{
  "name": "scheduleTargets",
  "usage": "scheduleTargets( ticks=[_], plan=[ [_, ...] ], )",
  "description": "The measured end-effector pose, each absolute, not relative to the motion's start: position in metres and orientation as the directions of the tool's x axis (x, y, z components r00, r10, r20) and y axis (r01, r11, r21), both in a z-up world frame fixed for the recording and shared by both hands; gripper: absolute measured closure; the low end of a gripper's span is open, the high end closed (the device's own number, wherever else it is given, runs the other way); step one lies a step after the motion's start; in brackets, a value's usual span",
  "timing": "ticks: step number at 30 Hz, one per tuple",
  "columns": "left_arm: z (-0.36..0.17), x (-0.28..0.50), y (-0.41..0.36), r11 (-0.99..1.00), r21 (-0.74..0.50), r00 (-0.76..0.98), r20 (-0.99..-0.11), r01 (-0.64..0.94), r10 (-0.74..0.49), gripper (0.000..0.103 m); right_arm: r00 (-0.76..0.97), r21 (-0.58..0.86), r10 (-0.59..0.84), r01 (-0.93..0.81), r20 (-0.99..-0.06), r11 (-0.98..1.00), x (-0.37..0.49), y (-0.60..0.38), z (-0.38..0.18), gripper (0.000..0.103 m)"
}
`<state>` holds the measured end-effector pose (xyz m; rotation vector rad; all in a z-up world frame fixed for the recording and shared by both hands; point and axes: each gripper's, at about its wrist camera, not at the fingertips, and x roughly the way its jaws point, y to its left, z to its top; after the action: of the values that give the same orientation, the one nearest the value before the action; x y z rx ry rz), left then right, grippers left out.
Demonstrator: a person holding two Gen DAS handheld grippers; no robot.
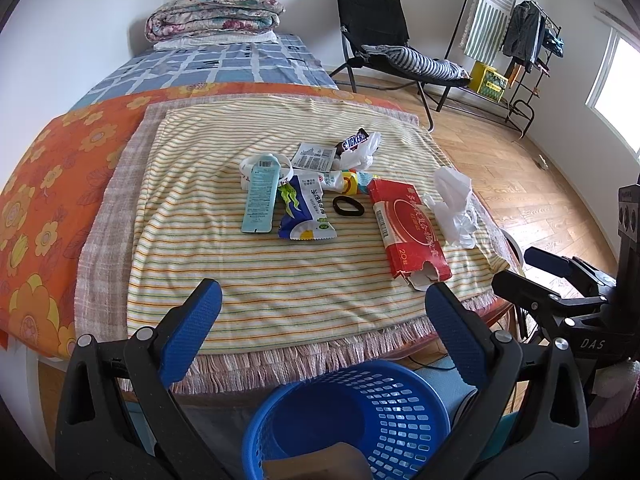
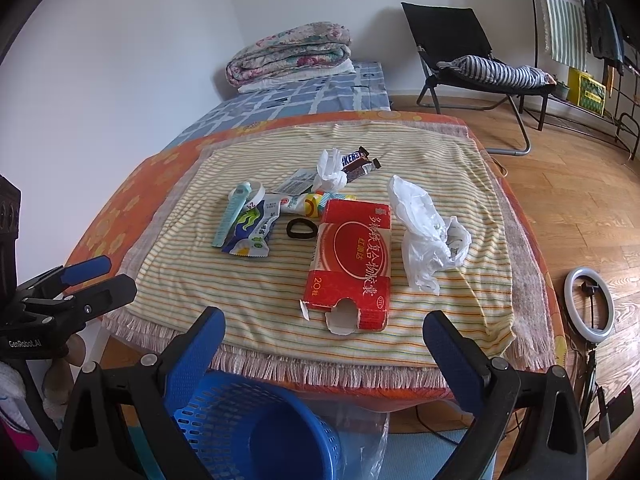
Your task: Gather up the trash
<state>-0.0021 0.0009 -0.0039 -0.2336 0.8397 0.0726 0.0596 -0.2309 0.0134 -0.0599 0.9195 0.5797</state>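
Note:
Trash lies on a striped cloth (image 1: 280,292) (image 2: 260,300) on the bed: a red carton (image 1: 408,228) (image 2: 352,264), a crumpled white plastic bag (image 1: 454,204) (image 2: 424,232), a blue-white snack wrapper (image 1: 304,216) (image 2: 250,236), a light blue sachet (image 1: 260,196) (image 2: 230,216), a Snickers wrapper (image 1: 354,142) (image 2: 358,164) and a black hair tie (image 1: 348,205) (image 2: 302,228). A blue mesh basket (image 1: 352,420) (image 2: 256,428) stands below the bed's near edge. My left gripper (image 1: 324,320) and right gripper (image 2: 324,348) are open and empty, above the basket, short of the trash.
A folded quilt (image 1: 216,12) lies at the bed's far end. A black folding chair (image 1: 384,40) and a clothes rack (image 1: 516,32) stand on the wooden floor to the right. A ring light (image 2: 590,304) stands by the bed's right corner.

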Motion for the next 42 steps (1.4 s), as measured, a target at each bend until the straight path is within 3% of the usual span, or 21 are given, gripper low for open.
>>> scheduleTargets(
  ticks=[42],
  plan=[
    [-0.014, 0.004, 0.009, 0.967, -0.175, 0.655, -0.756, -0.184, -0.012, 0.0, 0.451, 0.185, 0.402, -0.452, -0.797, 0.873, 0.068, -0.235, 0.006, 0.0]
  ],
)
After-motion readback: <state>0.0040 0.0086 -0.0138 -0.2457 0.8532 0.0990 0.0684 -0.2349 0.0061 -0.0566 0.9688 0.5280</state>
